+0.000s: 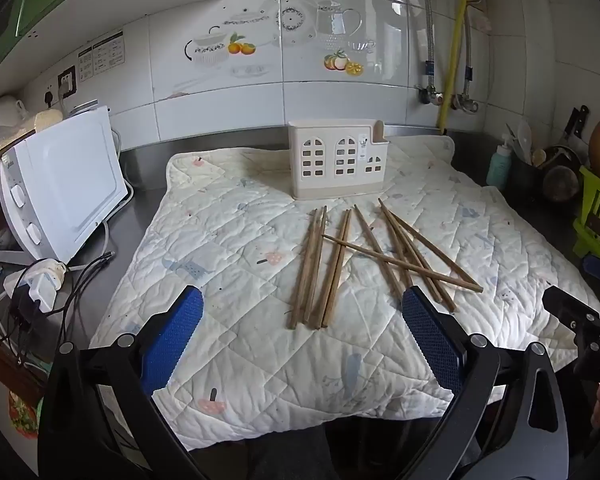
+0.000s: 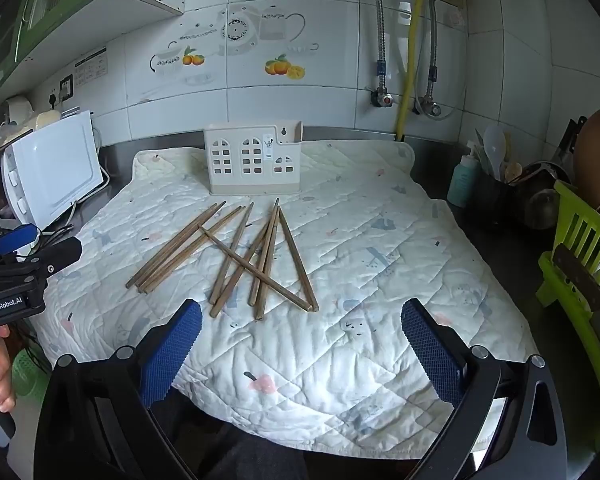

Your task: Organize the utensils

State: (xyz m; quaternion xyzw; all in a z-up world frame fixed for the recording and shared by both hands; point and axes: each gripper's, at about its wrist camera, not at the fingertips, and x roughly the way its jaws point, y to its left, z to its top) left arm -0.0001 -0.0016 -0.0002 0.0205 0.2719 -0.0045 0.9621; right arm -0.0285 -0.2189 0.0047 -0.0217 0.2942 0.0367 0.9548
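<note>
Wooden chopsticks [image 1: 356,264] lie scattered on quilted mat [image 1: 228,248] before cream utensil holder [image 1: 338,164]. Left tongs [image 1: 302,312] and right tongs [image 2: 302,320] hover wide, empty.

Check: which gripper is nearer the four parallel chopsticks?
Left. The left gripper hovers directly before the four parallel chopsticks; the right gripper sits further right, facing the crossed chopsticks.

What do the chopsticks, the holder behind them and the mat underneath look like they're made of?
The chopsticks look like wood or bamboo: matte brown with no shine. The holder looks like moulded plastic: smooth cream walls with neat window cut-outs. The mat looks like quilted fabric: stitched diamond lines, soft wrinkles and a small print.
</note>
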